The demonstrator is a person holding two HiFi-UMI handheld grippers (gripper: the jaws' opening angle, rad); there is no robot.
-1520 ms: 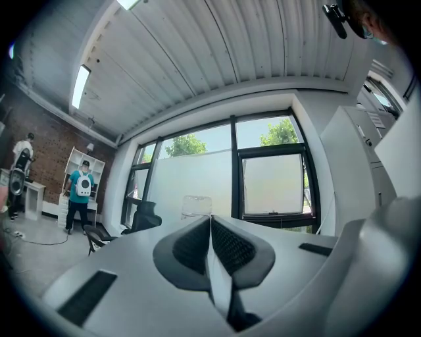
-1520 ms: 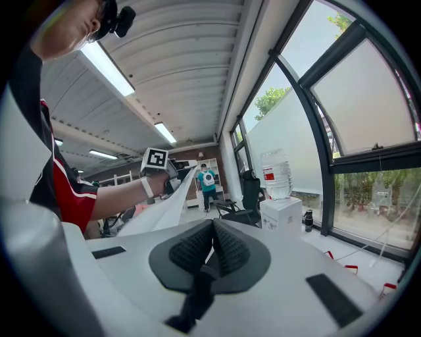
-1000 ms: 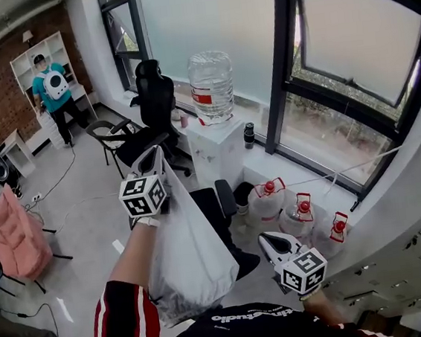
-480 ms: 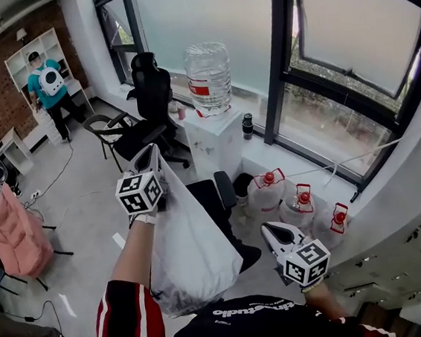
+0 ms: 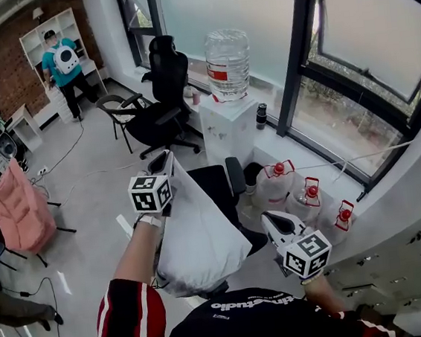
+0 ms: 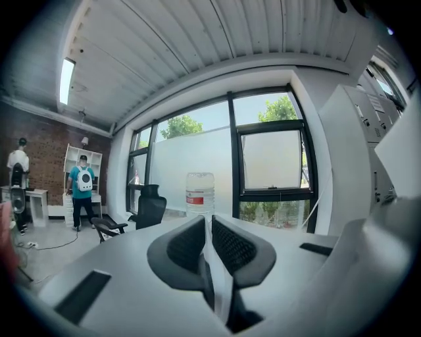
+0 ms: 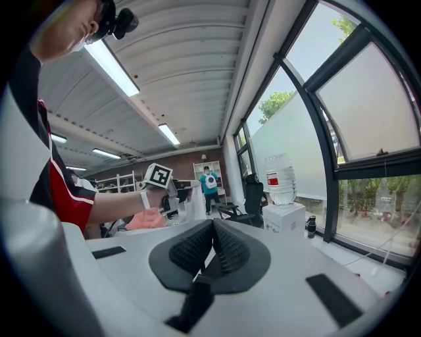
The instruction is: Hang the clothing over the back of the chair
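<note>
Black top (image 5: 272,323) with white lettering (image 5: 243,303). Left sleeve (image 5: 128,324) is red with black and white stripes. White band (image 5: 148,221) at the left wrist. Left gripper (image 5: 162,160) and right gripper (image 5: 271,222): pale grey shells, black ribbed pads (image 6: 186,247), black-and-white marker cubes (image 5: 152,194).

We log bright daylight from the windows (image 5: 362,43) at the right of the head view. The floor (image 5: 88,214) is evenly lit and shadows are soft. The white clothing (image 5: 203,239) reads bright but keeps its folds. Straight lines bow toward the edges in all three views, and both gripper views have black corners. A ceiling strip (image 6: 66,80) glares in the left gripper view, another (image 7: 115,66) in the right gripper view. The left gripper (image 6: 208,224) and right gripper (image 7: 213,227) sit near the lens, slightly soft.
</note>
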